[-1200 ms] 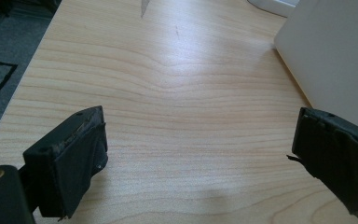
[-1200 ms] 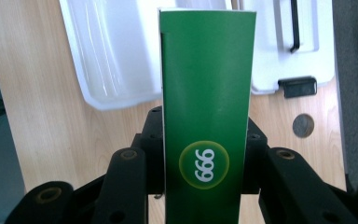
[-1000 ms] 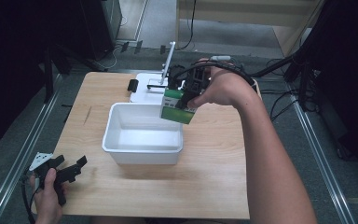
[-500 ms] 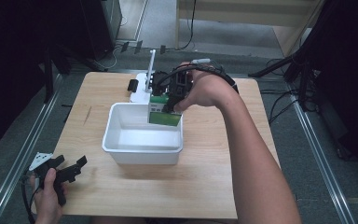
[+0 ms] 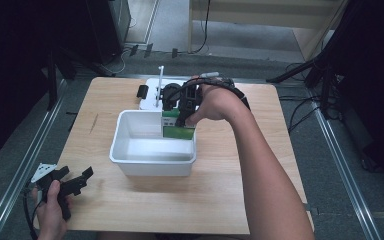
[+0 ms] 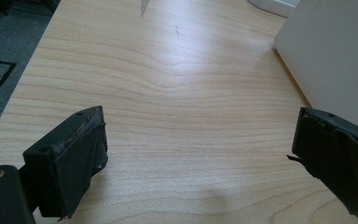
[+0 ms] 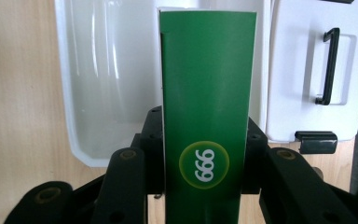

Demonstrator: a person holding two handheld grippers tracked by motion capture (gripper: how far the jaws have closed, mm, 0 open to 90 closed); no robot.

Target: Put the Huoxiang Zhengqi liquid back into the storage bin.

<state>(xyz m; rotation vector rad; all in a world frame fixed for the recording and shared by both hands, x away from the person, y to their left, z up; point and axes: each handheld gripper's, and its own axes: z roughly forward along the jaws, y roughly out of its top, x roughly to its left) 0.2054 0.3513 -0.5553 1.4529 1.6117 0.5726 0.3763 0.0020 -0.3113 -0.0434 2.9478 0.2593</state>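
A green box (image 5: 176,128) with a white "999" roundel (image 7: 204,164) is clamped between the jaws of my right gripper (image 5: 179,116). It hangs upright at the far right end of the white tub (image 5: 130,159), partly below the tub's rim. In the right gripper view the tub's inside (image 7: 107,84) lies behind the box. At the table's near left corner my left gripper (image 5: 75,181) rests in the hand, open, nothing but bare wood (image 6: 182,121) between its pads.
Behind the tub sits a white lid-like tray (image 7: 307,74) with a black handle (image 7: 328,65) and a thin white post (image 5: 159,85). A small black block (image 5: 142,91) lies near it. The tub's outer wall (image 6: 335,56) stands right of the left gripper.
My right gripper has carried the green box leftward and down, from above the tub's far right corner into the tub. The left hand has stayed put.
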